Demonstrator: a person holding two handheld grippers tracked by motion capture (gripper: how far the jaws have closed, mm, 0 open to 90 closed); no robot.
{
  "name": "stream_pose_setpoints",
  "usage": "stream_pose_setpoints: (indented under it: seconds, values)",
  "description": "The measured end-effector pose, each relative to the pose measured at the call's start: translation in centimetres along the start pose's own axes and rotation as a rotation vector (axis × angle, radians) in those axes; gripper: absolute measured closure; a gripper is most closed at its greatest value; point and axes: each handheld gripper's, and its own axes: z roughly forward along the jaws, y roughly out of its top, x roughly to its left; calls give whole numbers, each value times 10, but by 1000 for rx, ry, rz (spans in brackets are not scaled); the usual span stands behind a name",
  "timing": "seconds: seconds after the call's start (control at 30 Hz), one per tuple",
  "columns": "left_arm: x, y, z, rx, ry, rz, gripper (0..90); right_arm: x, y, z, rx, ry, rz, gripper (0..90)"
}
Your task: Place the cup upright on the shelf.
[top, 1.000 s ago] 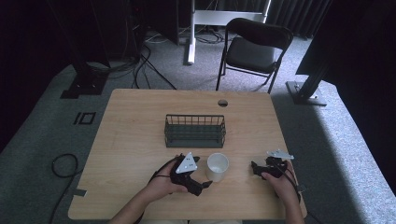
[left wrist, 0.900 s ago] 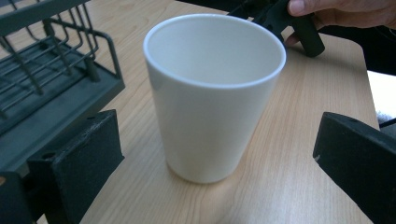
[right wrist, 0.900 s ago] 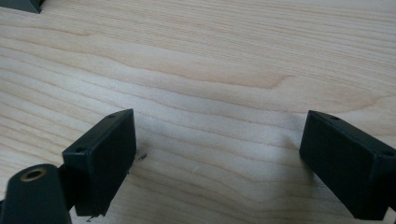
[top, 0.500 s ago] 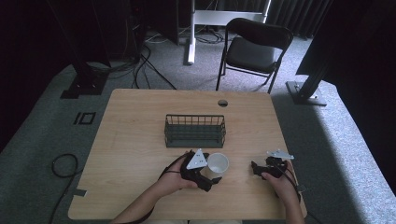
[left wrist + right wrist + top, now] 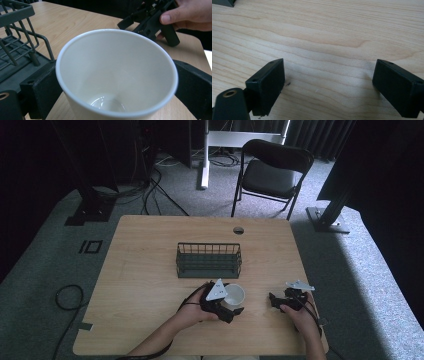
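- Table [image 5: 150, 270]: light wood-grain top with a small round hole near its far edge.
- Rack [image 5: 209, 260]: dark wire rack, empty, standing upright near the middle of the table, toward the far side. In the left gripper view its corner shows at the left, just beside the cup.
- Cup [image 5: 234, 295]: white paper cup, upright and empty, on the table just near of the rack, right of its middle. In the left gripper view its open mouth [image 5: 117, 75] sits between the two black jaws.
- Left gripper [image 5: 231, 301]: held in the person's left hand [image 5: 192, 312] at the near side of the table. One jaw stands on each side of the cup, at its wall; whether they press it I cannot tell.
- Right gripper [image 5: 274, 300]: held in the person's right hand [image 5: 300, 314], low over the table near its near right corner, apart from the cup. Jaws wide open, with bare wood between them in the right gripper view.
- Chair [image 5: 270, 172]: black folding chair on the grey carpet beyond the far edge of the table.
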Motion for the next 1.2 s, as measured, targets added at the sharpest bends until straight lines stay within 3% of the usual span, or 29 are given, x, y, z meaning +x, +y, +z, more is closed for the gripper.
stream_pose_setpoints:
  seconds: [0.17,0.2,0.37,0.43,0.6,0.83,1.2]
  values:
    - [0,-1,1,-2,10,11,106,0,0,0,0,0,0,105]
    - [0,-1,2,-17,14,-11,144,0,0,0,0,0,0,105]
    - [0,1,1,-46,24,-6,197,0,0,0,0,-1,0,105]
    - [-2,3,0,-50,28,27,200,0,0,0,0,0,0,105]
    - [-5,11,-7,-86,7,16,204,0,0,0,0,-1,0,105]
    - [-11,21,-15,-57,-20,63,204,0,0,0,0,0,0,105]
    - [-7,35,-27,-82,-10,61,205,0,0,0,0,-1,0,105]
